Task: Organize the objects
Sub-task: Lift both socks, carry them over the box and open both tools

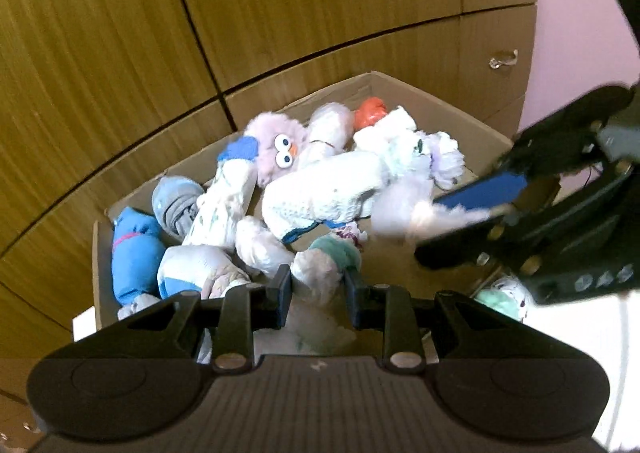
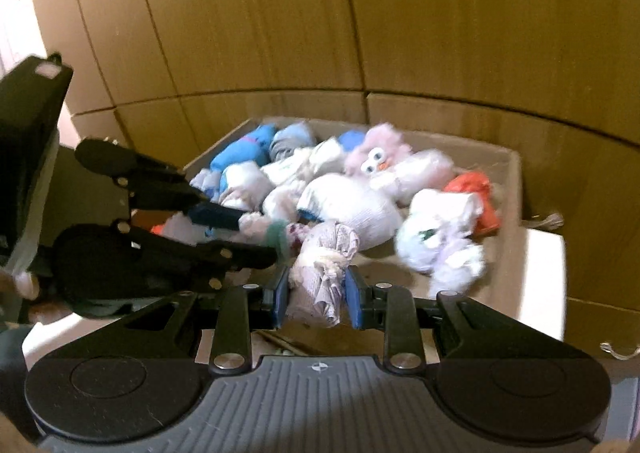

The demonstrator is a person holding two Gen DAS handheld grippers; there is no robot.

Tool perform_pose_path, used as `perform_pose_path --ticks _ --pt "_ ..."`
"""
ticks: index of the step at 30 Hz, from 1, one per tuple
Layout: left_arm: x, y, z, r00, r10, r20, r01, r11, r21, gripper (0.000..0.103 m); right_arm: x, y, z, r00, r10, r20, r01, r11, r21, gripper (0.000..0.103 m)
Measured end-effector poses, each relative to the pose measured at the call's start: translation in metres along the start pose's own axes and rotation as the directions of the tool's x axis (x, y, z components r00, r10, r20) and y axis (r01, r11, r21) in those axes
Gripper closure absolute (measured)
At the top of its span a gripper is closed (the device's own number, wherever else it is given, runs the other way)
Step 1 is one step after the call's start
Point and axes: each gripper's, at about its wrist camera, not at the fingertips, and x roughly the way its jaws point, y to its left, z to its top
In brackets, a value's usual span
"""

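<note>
An open cardboard box holds several rolled sock bundles and a pink fluffy toy with big eyes. My left gripper hangs over the box's near edge, shut on a white and teal sock bundle. In the right wrist view this left gripper comes in from the left. My right gripper is shut on a grey-lilac rolled sock bundle just above the box's near side. From the left wrist view, the right gripper reaches in from the right, blurred.
A wooden panelled wall stands right behind the box. The box rests on a white surface. Inside it lie an orange bundle at the far corner and a blue bundle at the left end. A bare patch of box floor shows near the front.
</note>
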Motion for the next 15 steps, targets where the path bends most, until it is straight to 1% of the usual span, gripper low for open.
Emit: perform_pose_path --ticks 5,8,12,15 --pt "0.006 0.008 -0.001 1.000 -0.012 -0.012 0.012 1.000 -0.009 0.078 0.011 0.003 0.004 1.000 -0.005 -0.029 0.005 1.000 -0.015 0.067" --pt "0.015 0.010 -0.001 1.000 -0.004 -0.024 0.004 1.000 0.003 0.078 0.015 0.005 0.005 0.999 -0.008 -0.045 0.007 1.000 -0.023 0.067" --pt "0.014 0.013 -0.004 1.000 -0.009 -0.017 0.009 1.000 -0.017 0.078 0.019 0.010 0.008 0.998 -0.010 -0.064 0.007 0.999 -0.043 0.067" --pt "0.012 0.013 -0.008 1.000 0.004 -0.008 -0.004 1.000 -0.012 0.076 0.024 0.014 0.008 0.996 -0.020 -0.082 0.014 0.997 -0.072 0.067"
